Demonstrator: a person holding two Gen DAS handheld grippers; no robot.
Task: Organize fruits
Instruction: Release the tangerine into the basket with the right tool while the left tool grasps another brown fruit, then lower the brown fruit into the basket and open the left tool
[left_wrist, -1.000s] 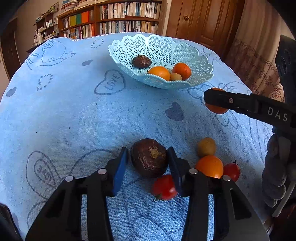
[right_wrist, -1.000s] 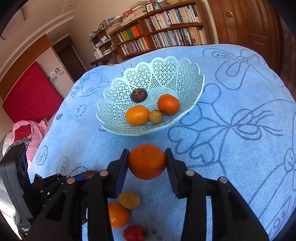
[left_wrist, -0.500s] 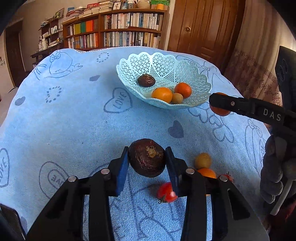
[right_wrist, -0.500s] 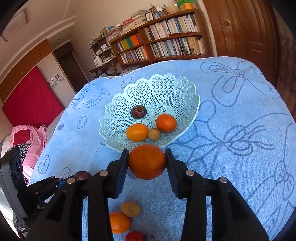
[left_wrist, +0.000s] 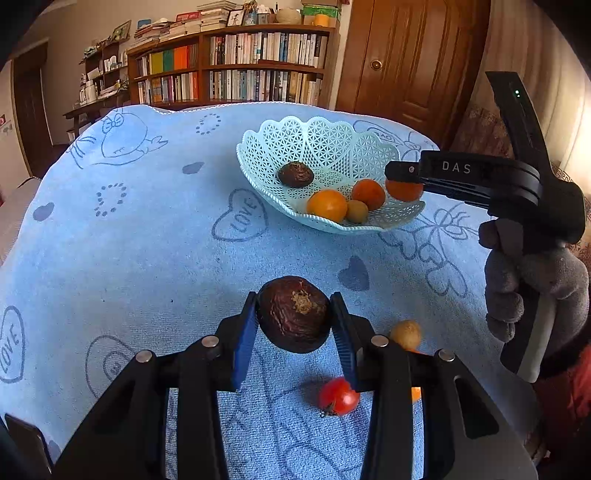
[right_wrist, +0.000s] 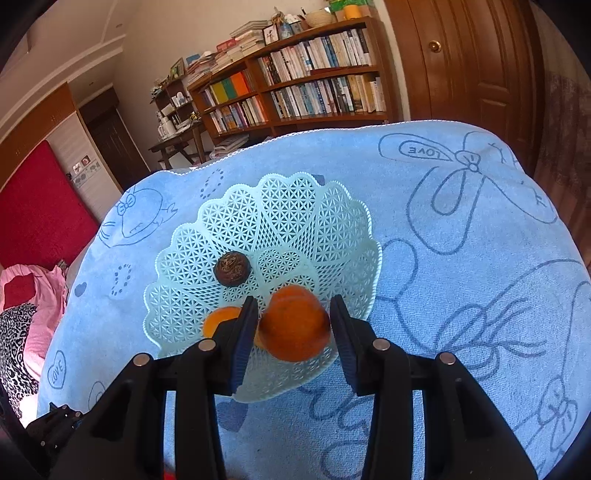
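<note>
My left gripper (left_wrist: 293, 319) is shut on a dark brown wrinkled fruit (left_wrist: 295, 312), held above the blue cloth. In the right wrist view my right gripper (right_wrist: 293, 325) is shut on an orange (right_wrist: 295, 332), which hangs over the near side of the pale lattice basket (right_wrist: 280, 221). From the left wrist view that orange (left_wrist: 404, 190) sits above the right rim of the basket (left_wrist: 314, 144). Inside the basket lie a dark fruit (left_wrist: 295, 174), two oranges (left_wrist: 327, 205) and a small tan fruit (left_wrist: 357, 211). A tomato (left_wrist: 338, 397) and a small tan fruit (left_wrist: 405, 334) lie on the cloth.
A gloved hand (left_wrist: 535, 280) holds the right gripper's handle at the right edge. A blue cloth (left_wrist: 147, 258) with drawn hearts covers the rounded table. An orange (left_wrist: 415, 393) shows partly behind my left finger. Bookshelves (left_wrist: 236, 70) and a wooden door (left_wrist: 406, 59) stand beyond the table.
The left gripper has shut on the dark fruit and lifted it off the cloth. The right gripper has carried its orange forward until it is over the basket.
</note>
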